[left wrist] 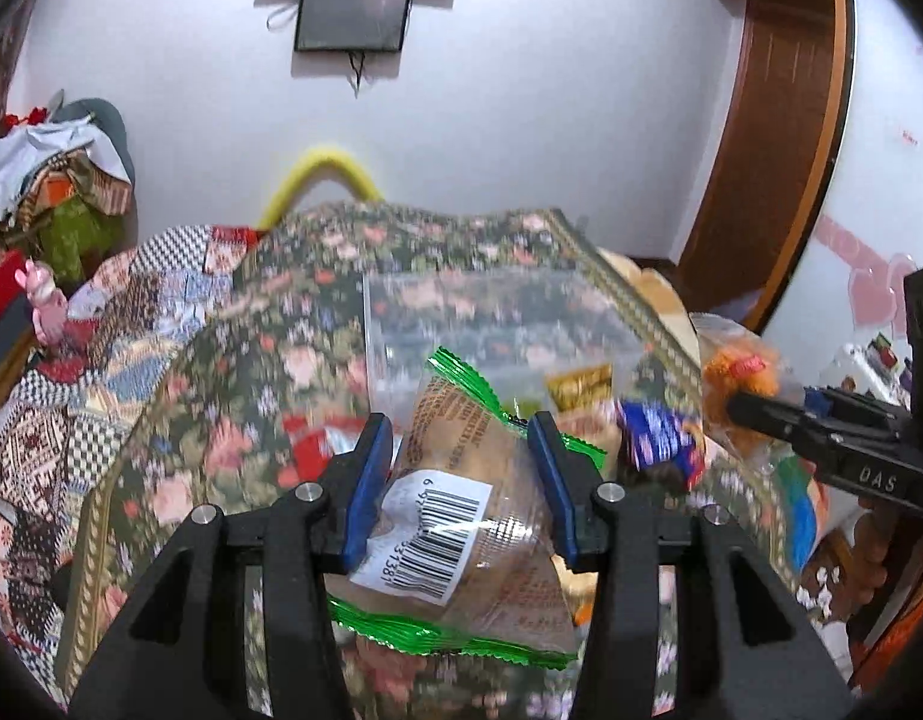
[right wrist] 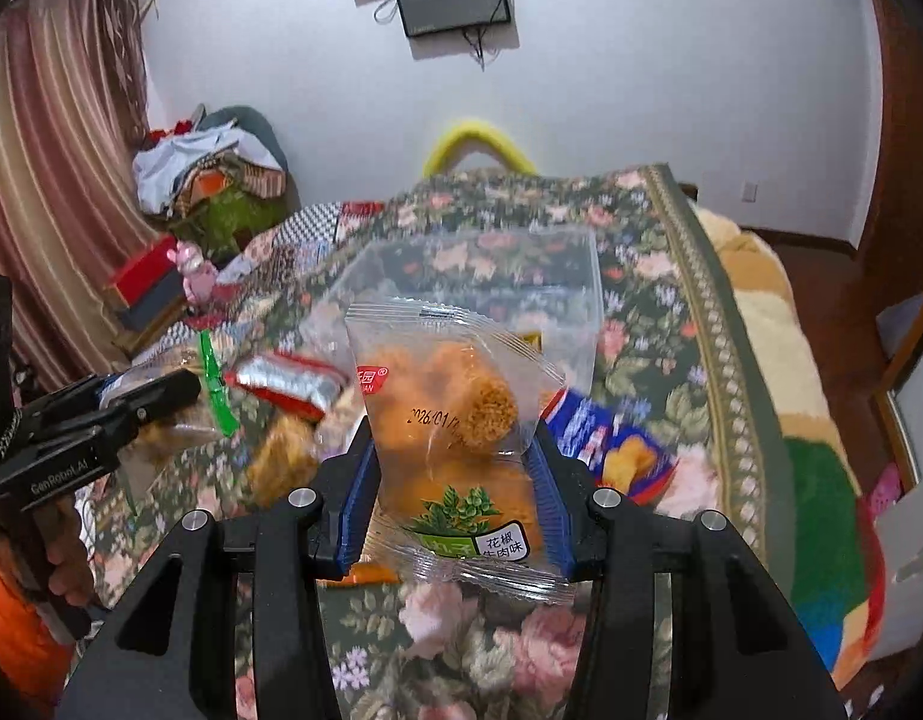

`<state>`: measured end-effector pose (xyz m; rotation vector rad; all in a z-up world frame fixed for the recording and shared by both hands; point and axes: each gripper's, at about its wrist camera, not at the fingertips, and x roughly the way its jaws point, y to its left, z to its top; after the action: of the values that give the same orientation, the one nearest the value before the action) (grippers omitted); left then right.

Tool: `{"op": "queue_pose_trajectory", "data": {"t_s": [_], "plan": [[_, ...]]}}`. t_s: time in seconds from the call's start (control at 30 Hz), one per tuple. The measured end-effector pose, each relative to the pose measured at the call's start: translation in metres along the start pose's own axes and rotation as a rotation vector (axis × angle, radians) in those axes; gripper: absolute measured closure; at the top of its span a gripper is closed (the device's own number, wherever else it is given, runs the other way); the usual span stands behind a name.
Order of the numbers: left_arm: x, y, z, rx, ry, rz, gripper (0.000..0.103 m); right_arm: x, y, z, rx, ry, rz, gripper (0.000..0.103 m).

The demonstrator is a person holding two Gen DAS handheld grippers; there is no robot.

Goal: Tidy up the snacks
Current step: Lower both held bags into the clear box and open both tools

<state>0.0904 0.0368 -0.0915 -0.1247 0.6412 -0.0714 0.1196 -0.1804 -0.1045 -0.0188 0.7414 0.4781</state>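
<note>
1. Between the pads of the left gripper (left wrist: 461, 468) a green-edged snack packet (left wrist: 461, 516) is clamped, barcode label upward; its long axis runs away from the fingers, with one green seam near the camera and the other past the fingertips
2. Between the pads of the right gripper (right wrist: 455, 474) a clear packet of orange snacks (right wrist: 449, 438) is clamped, standing roughly upright with its sealed top edge beyond the fingertips
3. Both packets are held above the floral cloth (right wrist: 641, 276), clear of the loose snacks (right wrist: 287, 384) scattered on it
4. Straight ahead of both grippers, further along the cloth, a clear plastic bag (right wrist: 479, 276) is seen, its mouth judged to face the packets
5. The bag is judged the likely destination; from the right wrist view it lies just beyond the orange packet, so the right hand seems slightly nearer, though blur makes this uncertain
</note>
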Motion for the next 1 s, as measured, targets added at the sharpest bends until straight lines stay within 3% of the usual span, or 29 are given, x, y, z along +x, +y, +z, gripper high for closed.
{"op": "queue_pose_trajectory", "data": {"t_s": [0.4,0.7,1.0], "plan": [[0.038,0.005,0.058,-0.022,-0.060,0.001,0.056,0.018,-0.013,0.044,0.006,-0.082,-0.021,0.059],[0.100,0.009,0.086,-0.028,0.000,0.023,0.056,0.060,-0.027,0.069,0.021,-0.062,-0.039,0.059],[0.170,0.014,0.096,-0.015,0.113,0.056,0.056,0.117,-0.042,0.079,0.020,0.036,-0.068,0.059]]}}
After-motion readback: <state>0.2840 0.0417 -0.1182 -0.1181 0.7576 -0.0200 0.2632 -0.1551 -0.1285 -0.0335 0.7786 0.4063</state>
